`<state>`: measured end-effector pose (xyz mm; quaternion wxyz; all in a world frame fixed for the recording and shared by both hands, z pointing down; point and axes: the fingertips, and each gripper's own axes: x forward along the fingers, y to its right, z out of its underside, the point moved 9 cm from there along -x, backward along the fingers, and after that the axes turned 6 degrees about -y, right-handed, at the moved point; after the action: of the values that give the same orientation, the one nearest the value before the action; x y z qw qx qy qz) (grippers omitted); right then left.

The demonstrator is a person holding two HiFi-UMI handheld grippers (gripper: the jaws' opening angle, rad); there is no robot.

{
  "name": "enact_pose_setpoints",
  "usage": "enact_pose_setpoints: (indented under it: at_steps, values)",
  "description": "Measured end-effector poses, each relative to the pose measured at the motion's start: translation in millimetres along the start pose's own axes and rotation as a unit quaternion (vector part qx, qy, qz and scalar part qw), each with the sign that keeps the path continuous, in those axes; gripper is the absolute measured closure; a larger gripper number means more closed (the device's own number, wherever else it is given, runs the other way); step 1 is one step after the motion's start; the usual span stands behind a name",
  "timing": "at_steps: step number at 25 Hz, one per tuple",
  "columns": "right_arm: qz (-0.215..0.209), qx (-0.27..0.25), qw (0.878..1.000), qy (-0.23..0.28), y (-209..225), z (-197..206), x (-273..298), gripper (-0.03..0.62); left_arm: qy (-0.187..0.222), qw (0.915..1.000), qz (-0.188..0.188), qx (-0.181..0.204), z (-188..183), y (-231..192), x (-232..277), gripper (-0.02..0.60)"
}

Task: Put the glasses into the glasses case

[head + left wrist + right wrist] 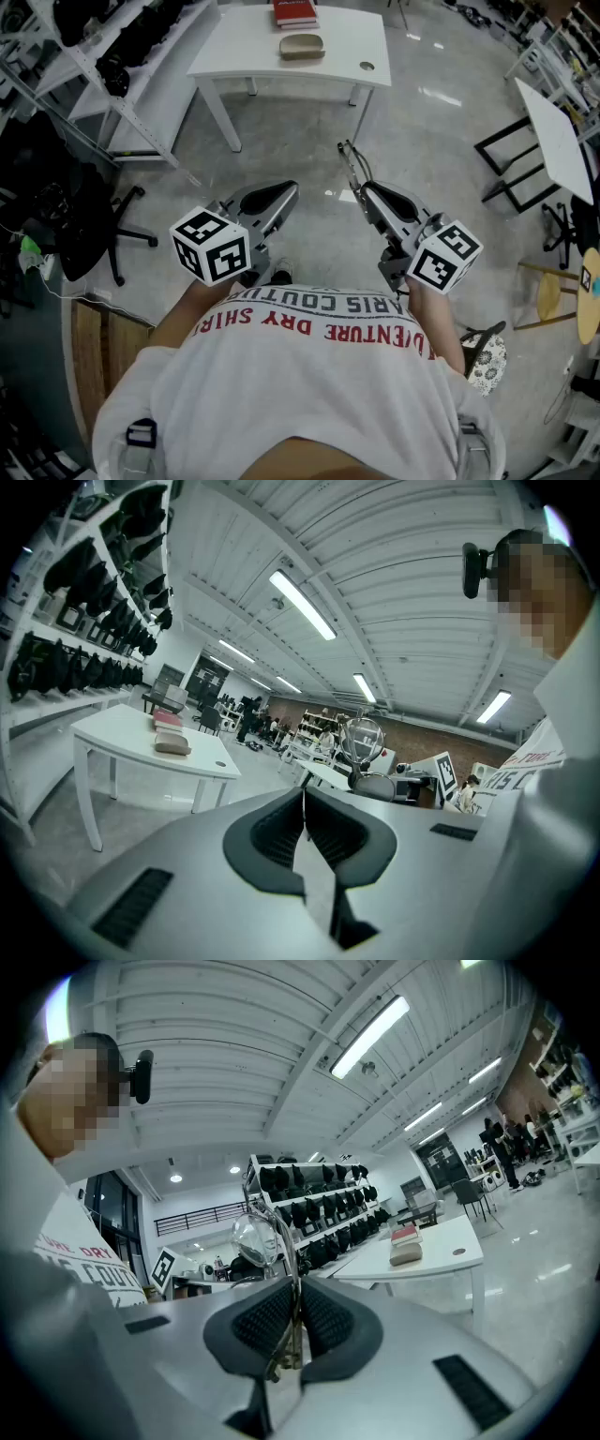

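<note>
Head view shows a white bench (234,56) ahead across the floor, well apart from the person. The left gripper (284,193) has its jaws together with nothing between them. The right gripper (367,191) has its jaws nearly together, gripping. A red book (294,12) lies at the bench's far side, with the tan case (302,46) just in front of it. The glasses (348,157) are clamped by a temple in the right jaws, lenses out beyond the tips, over the floor short of the bench.
</note>
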<state>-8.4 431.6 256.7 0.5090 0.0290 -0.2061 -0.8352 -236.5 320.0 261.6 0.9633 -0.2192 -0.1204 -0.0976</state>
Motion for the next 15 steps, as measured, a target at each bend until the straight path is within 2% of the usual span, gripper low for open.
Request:
enact_pose_setpoints:
  at_steps: [7,15]
  values:
    - [0.013,-0.010,1.000,0.003,-2.5,4.2,-13.6,0.554,0.008,0.9999,0.000,0.012,2.6,11.4,-2.2,0.552]
    - [0.036,-0.006,0.999,0.012,18.9,-0.6,-6.3,0.554,0.011,0.9998,0.006,0.014,-2.9,-4.6,12.4,0.552]
